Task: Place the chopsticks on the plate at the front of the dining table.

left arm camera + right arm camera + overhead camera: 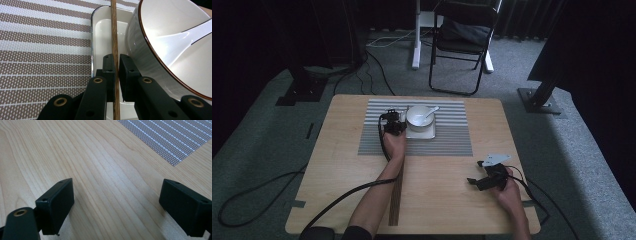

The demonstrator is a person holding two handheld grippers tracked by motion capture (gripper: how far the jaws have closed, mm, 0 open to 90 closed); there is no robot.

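A: White ceramic, that's what I see first: a bowl [418, 116] with a spoon [429, 113] resting in it, standing on a small square dish [428, 132] on the striped placemat [447, 140].

B: And my left hand-held gripper [395, 125]?

A: From above I see it just beside the bowl's left side. The left gripper view tells me more: its jaws are pinched tight on a thin brown wooden chopstick [115, 47], which runs straight up over the dish [105, 32], close to the bowl's wall [140, 55].

B: Anything in the dish itself?

A: Its visible hollow looks bare under the stick.

B: The right hand-held gripper [484, 176]?

A: It sits well apart, low over the bare wooden counter [105, 170] near the front right corner. Its own view shows me the jaws spread wide with nothing between them, and a corner of the placemat [175, 137] beyond.
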